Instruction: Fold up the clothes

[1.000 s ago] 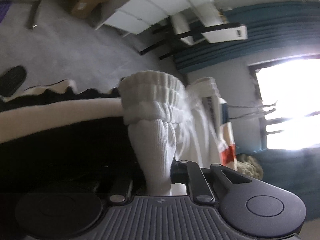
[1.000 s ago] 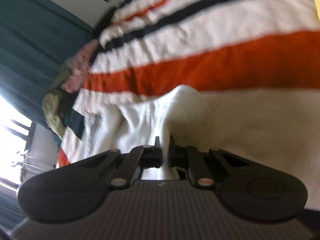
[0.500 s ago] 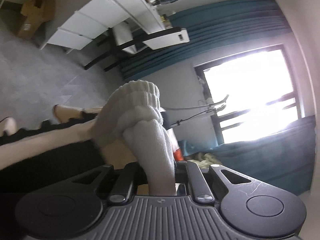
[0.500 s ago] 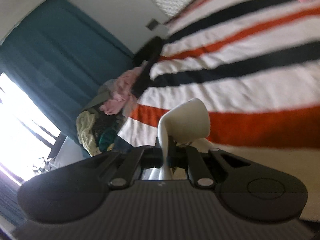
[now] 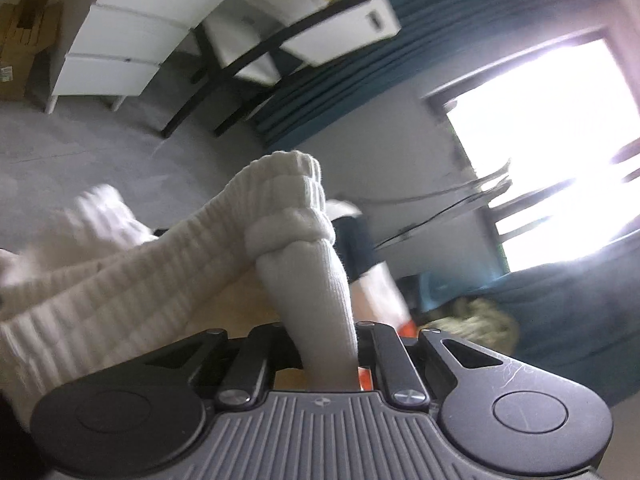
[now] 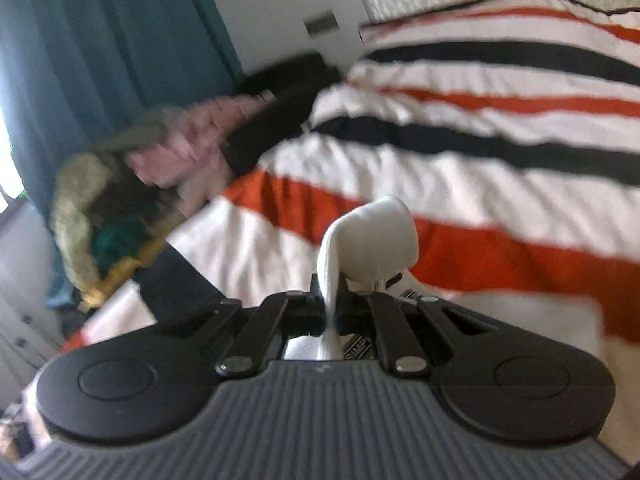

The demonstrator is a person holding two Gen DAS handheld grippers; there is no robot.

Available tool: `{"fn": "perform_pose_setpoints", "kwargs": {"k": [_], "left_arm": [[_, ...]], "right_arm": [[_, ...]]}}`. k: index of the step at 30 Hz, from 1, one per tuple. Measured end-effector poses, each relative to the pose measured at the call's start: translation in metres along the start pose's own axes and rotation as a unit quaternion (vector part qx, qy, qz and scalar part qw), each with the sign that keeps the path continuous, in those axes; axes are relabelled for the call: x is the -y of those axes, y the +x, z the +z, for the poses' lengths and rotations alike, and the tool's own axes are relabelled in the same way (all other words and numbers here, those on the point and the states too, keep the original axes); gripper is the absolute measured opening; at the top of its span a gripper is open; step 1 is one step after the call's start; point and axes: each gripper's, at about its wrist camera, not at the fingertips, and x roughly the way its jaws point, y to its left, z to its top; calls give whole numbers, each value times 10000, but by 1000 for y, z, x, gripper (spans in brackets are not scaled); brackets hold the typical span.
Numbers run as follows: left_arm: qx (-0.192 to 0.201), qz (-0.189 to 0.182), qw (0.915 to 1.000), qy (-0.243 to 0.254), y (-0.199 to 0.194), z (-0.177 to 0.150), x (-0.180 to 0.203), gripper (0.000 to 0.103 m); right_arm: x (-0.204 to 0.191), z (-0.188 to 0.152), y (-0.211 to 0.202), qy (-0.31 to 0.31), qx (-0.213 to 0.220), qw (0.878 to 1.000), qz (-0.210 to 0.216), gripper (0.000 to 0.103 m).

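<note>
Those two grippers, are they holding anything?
Yes. The left gripper pinches a white ribbed garment by its bunched edge; the right gripper pinches white fabric.

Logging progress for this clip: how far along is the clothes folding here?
Nothing looks folded yet. In hand: the left hand-held gripper is shut on a white ribbed garment, and the right hand-held gripper pinches white fabric above the striped bedspread. Left: the fold itself, plus the clothes pile.

A striped bedspread (image 6: 500, 168) in white, orange and black is covering the bed. Teal curtains (image 6: 100, 60) are hanging beside a bright window (image 5: 560, 152), and white drawers (image 5: 120, 44) are standing on grey carpet (image 5: 100, 148).
</note>
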Motion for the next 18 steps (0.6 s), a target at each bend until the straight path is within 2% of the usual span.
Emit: {"fn": "perform_pose_setpoints", "kwargs": {"k": [3, 6, 11, 13, 15, 16, 17, 18], "left_arm": [[-232, 392, 9989, 126, 36, 2, 10, 12], [-453, 876, 9919, 801, 58, 3, 27, 15], [-522, 964, 9904, 838, 63, 1, 30, 22], [-547, 910, 9904, 886, 61, 0, 29, 37], [-541, 751, 9909, 977, 51, -2, 24, 54], [-587, 636, 9904, 1081, 40, -7, 21, 58], [-660, 509, 9888, 1236, 32, -11, 21, 65], [-702, 403, 9868, 1403, 28, -16, 23, 70]], "right_arm": [[-8, -19, 32, -232, -157, 9990, -340, 8], [-11, -25, 48, -582, -305, 9969, -436, 8], [-20, -27, 42, -1064, -498, 9915, -568, 12], [-17, -24, 36, -1063, -617, 9913, -479, 23], [-14, -22, 25, -1057, -656, 9917, -318, 48], [-11, -21, 15, -1062, -552, 9925, -257, 56], [-8, -21, 5, -1059, -467, 9931, -196, 68], [-2, -21, -7, -1003, -405, 9941, -84, 71]]}}
